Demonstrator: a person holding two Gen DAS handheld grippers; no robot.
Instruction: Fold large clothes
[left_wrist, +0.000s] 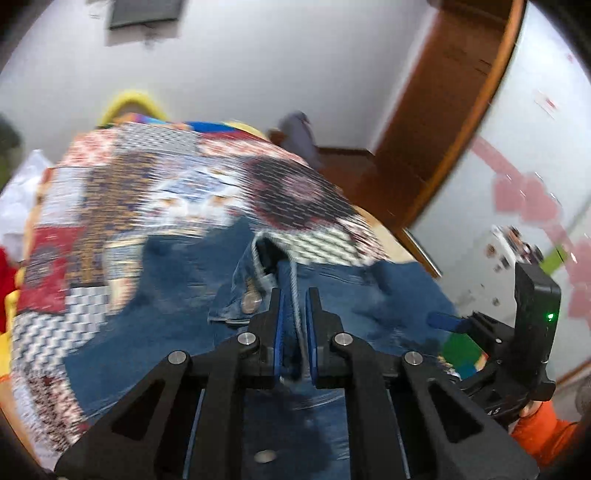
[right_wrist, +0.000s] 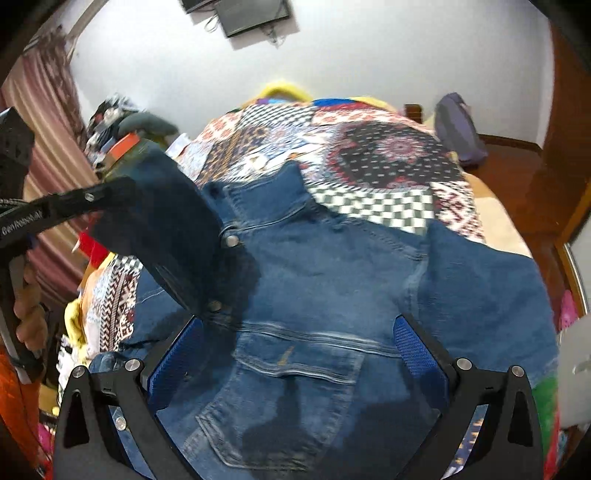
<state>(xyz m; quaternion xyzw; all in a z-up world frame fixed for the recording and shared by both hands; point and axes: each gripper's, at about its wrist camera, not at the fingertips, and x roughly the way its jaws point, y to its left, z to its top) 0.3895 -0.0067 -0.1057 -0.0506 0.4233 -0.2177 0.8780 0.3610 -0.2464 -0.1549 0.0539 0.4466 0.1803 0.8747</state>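
Patchwork bedspread (right_wrist: 388, 155), denim jacket (right_wrist: 314, 280) pinched in left jaws

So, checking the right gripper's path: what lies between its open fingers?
In the right wrist view, the right gripper stands open over the denim jacket; only the jacket's flapped chest pocket shows between its fingers.

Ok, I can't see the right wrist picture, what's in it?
A blue denim jacket lies spread on a patchwork bedspread, with the right claw open just above its chest pocket. At the left, the left claw holds one part of the jacket up.
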